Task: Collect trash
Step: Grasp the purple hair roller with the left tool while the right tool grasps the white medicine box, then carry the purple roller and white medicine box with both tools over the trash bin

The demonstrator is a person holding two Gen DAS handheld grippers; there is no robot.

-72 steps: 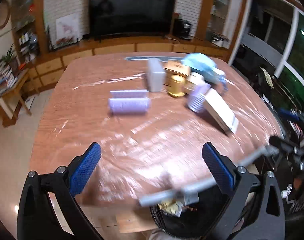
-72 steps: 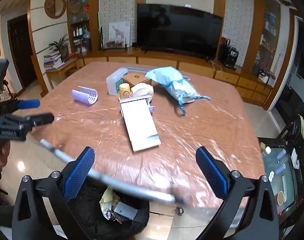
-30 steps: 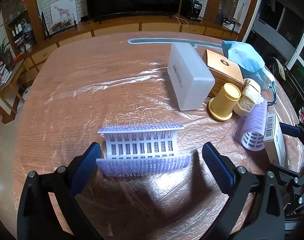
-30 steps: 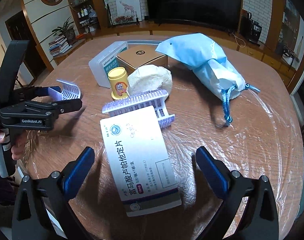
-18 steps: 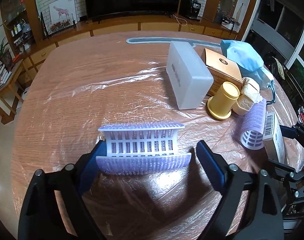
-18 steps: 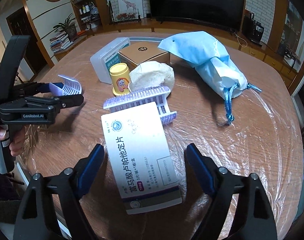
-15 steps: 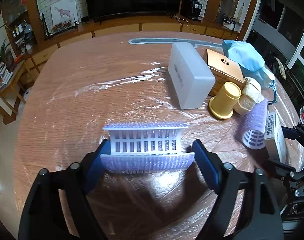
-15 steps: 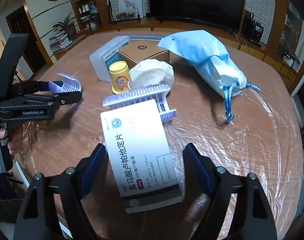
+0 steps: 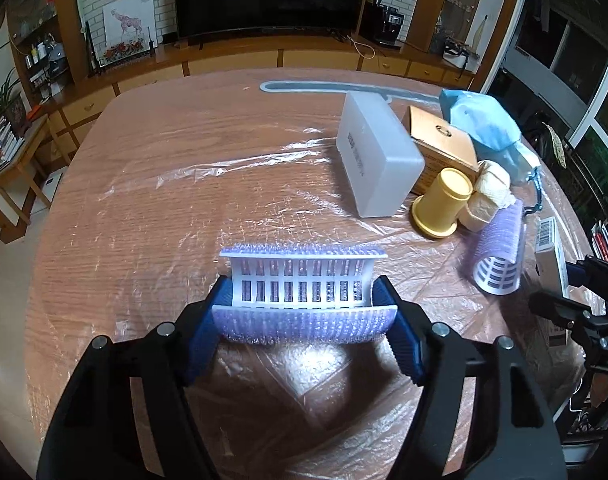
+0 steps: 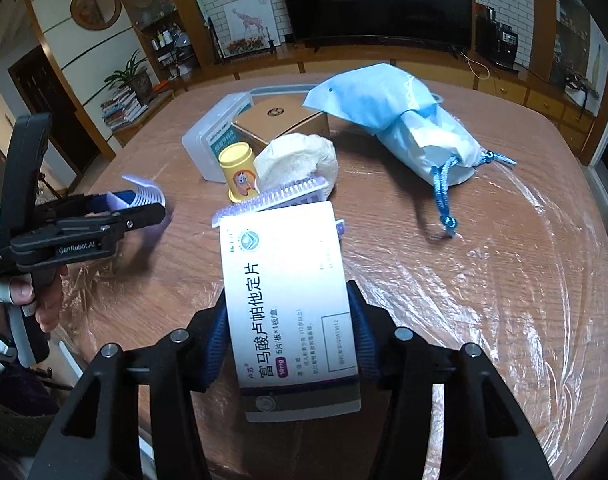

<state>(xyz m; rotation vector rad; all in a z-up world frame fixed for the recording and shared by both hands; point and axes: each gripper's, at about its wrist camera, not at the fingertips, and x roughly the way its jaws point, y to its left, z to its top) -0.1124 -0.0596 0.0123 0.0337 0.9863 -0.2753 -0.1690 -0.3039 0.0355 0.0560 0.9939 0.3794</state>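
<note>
Right wrist view, person's hand [image 10: 44,300], left view none

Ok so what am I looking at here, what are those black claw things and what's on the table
Those black claws are hand-held grippers, one in each of a person's hands, each carrying a wide-angle camera that looks out along its two blue-padded fingers. So you get one picture per gripper.

In the left view, the left gripper has just been closing on a purple hair roller half, and its pads now touch both ends. In the right view, the right gripper has just closed on a white medicine box; off to the side there, you see the left gripper again.

The table is wooden under clear plastic film. On it lie a frosted plastic case, a brown box, a yellow cup, a cream wad, another roller and a blue drawstring bag.
</note>
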